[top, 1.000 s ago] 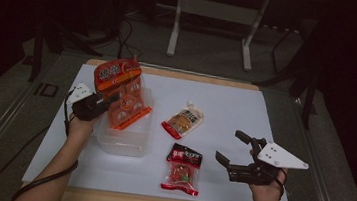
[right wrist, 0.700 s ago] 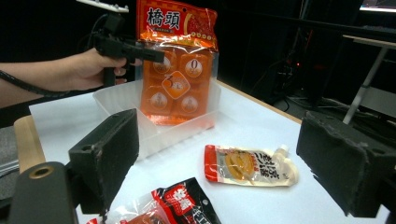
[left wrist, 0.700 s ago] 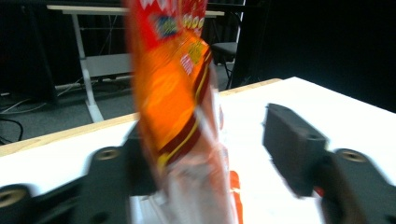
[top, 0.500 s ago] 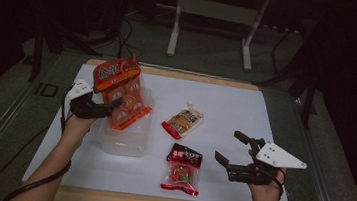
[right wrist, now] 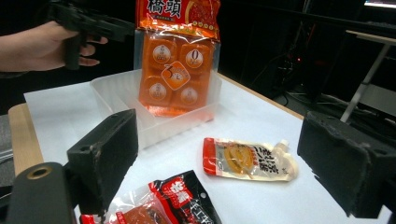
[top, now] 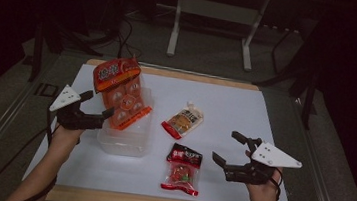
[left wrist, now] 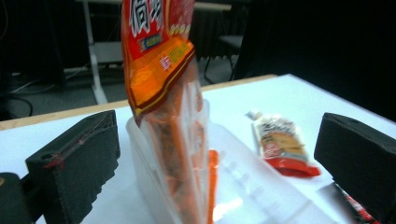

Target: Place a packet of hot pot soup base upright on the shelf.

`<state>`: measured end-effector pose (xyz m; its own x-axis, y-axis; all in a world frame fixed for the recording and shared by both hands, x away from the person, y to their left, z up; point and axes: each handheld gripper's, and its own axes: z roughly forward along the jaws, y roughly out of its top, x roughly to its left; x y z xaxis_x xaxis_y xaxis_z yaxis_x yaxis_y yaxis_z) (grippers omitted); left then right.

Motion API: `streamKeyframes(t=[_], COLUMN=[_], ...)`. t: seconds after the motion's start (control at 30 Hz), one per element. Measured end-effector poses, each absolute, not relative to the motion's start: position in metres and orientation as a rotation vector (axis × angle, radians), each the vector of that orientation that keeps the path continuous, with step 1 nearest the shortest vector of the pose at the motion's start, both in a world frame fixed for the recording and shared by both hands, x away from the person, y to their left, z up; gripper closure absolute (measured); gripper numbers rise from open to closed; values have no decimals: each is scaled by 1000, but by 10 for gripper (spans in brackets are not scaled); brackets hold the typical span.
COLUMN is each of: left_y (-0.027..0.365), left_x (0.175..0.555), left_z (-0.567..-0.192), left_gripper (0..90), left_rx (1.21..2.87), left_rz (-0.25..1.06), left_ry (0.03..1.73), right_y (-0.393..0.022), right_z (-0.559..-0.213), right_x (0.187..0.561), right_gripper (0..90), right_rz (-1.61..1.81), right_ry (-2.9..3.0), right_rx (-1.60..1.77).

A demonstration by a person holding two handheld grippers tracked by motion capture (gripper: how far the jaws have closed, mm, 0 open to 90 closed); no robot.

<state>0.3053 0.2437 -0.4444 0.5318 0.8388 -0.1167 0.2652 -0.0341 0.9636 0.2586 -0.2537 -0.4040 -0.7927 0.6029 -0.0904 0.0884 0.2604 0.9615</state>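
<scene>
White sheeting covers the table (top: 245, 112), with a dark room and a metal stand's legs behind it; an orange snack bag (top: 119, 94) stands upright in a clear plastic bin (top: 124, 140) at the left of the sheet, its lower end inside the bin and its printed top leaning above the rim. Just left of the bag is the left gripper (top: 96, 109); its jaws have just been opening and now stand wide, with the bag in front of them and neither pad touching it. Right of the bin lies a pale sauce pouch (top: 183, 121); nearer the front edge lies a black and red packet (top: 182, 169). Well apart on the right, the right gripper (top: 229, 148) hovers above the sheet, jaws spread wide and holding nothing.
</scene>
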Motion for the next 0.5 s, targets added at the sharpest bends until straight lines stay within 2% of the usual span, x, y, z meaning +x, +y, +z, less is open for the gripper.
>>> streamKeyframes(t=[0.5], left_y=[219], left_x=[252], left_z=[-439], left_gripper=[9], left_rx=[1606], left_rz=[487], left_ry=[795], right_y=[-243], right_z=[-414], right_x=[265], right_gripper=[108], right_rz=[1524], right_ry=[2142], right_rx=[731])
